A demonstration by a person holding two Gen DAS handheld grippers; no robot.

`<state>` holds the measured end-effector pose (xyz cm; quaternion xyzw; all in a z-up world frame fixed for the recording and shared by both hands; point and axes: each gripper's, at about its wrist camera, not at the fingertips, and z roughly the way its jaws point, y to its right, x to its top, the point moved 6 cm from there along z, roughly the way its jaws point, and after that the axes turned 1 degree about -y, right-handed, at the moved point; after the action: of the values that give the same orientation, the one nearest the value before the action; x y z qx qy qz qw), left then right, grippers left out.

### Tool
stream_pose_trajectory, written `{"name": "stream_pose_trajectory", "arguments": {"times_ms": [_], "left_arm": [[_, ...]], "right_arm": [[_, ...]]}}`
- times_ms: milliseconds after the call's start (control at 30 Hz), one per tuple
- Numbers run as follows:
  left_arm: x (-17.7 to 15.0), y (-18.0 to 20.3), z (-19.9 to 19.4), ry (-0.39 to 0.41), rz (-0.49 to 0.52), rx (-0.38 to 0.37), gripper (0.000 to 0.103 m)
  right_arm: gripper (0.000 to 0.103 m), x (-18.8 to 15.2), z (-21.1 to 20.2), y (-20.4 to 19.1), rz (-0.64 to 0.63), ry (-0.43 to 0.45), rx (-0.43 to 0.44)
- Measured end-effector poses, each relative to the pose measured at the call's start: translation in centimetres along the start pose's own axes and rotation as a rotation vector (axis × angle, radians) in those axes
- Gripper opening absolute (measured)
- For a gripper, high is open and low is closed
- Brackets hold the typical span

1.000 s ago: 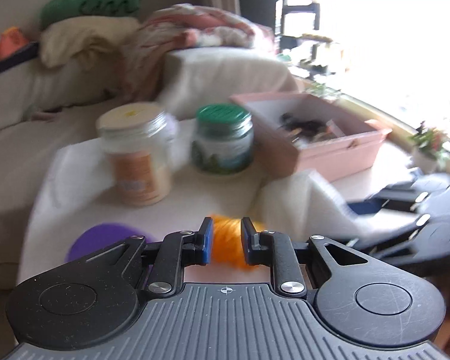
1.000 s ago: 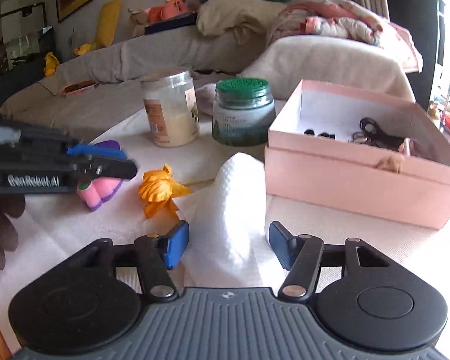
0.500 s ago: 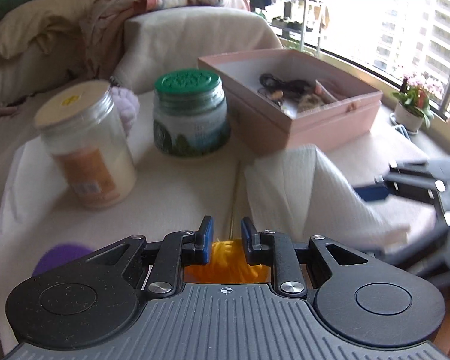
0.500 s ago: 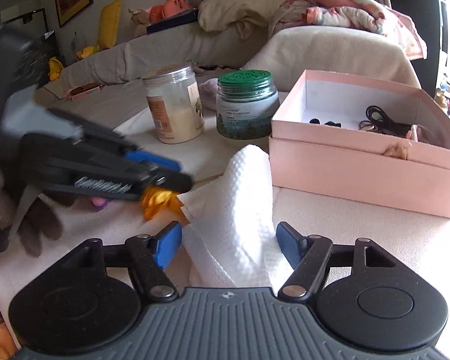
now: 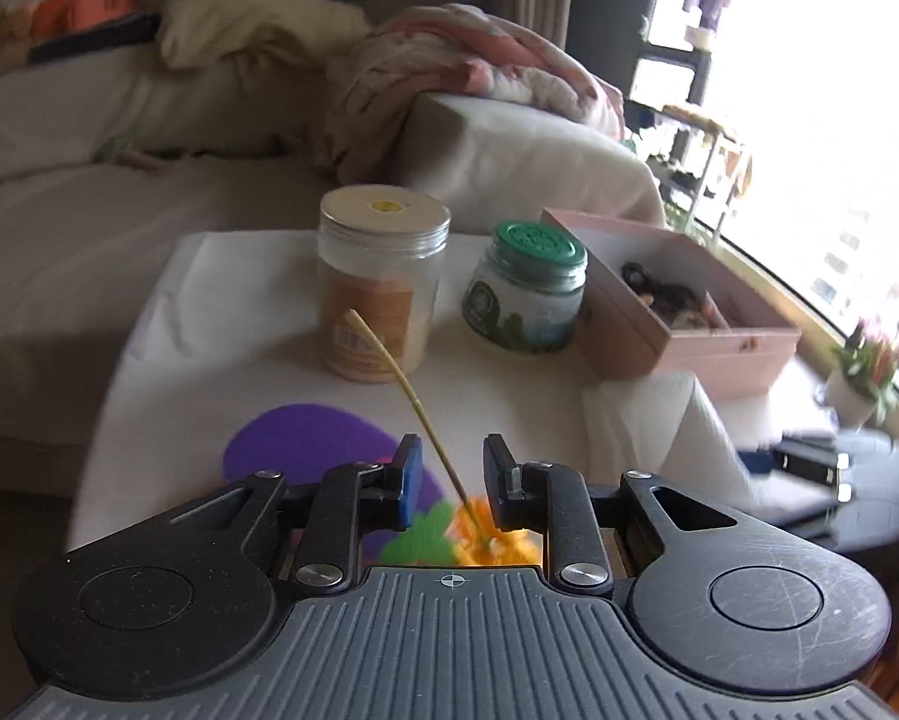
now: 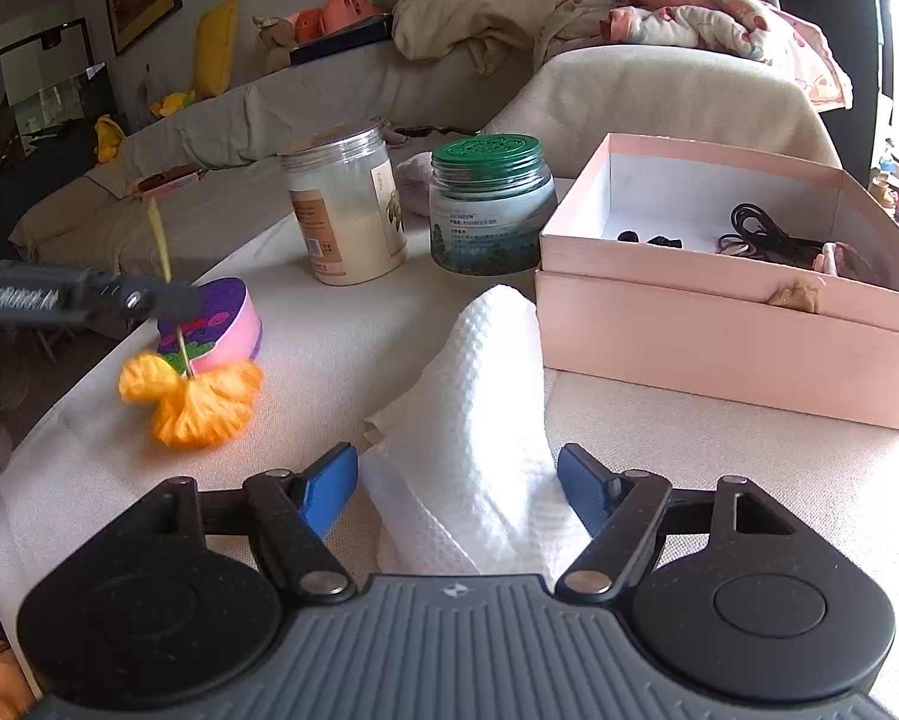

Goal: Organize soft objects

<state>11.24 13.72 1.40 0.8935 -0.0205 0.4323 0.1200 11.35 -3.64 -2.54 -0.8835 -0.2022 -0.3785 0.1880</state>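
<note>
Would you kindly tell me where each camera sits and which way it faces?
Left wrist: on the left claw, looking over the orange flower toward two jars and the sofa; its own fingers show.
Right wrist: on the right claw, astride the white towel, facing the pink box; the left claw shows at the left edge.
Shared: flower, towel, green-lidded jar, box.

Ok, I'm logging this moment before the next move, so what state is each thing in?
Left gripper: open, gap showing between its fingers.
Right gripper: open, straddling the white cloth.
Orange flower: blossom down, stem up.
White cloth: crumpled into a hump.
Pink box: open, no lid on.
Green-lidded jar: closed, upright.
Tall clear jar: closed, upright.
Purple foam heart: lying flat.
</note>
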Motion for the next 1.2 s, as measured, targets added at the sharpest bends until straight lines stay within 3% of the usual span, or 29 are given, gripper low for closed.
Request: {"name": "stream_pose_trajectory", "arguments": {"times_ms": [200, 367, 500, 633, 867, 1033, 1200], "left_arm": [[0.5, 4.8, 3.0, -0.032, 0.026, -0.21, 0.025], [1.7, 6.1, 1.6, 0.057, 0.039, -0.302, 0.025], [2.7, 4.1, -0.4, 0.133, 0.01, -0.24, 0.025], [1.3, 3.2, -0.4, 0.044, 0.097, -0.193, 0.025], [-2.6, 7.0, 1.5, -0.098, 0.31, -0.21, 0.025], [-3.7, 7.5, 3.6, -0.176, 0.428, -0.124, 0.028], [-3.7, 7.0, 4.3, -0.187, 0.431, -0.101, 0.037]], "right_arm": [[0.075, 0.0, 0.1, 0.0, -0.003, 0.0, -0.002], [0.075, 0.0, 0.1, 0.1, 0.0, 0.001, 0.001], [0.076, 0.0, 0.1, 0.1, 0.0, 0.0, 0.001], [0.076, 0.0, 0.2, 0.2, -0.001, 0.0, 0.001], [0.076, 0.0, 0.1, 0.1, -0.003, -0.001, -0.012], [0.076, -0.8, -1.2, 0.8, -0.003, -0.025, -0.016], [0.076, -2.2, -2.7, 1.3, -0.064, -0.035, -0.075]]}}
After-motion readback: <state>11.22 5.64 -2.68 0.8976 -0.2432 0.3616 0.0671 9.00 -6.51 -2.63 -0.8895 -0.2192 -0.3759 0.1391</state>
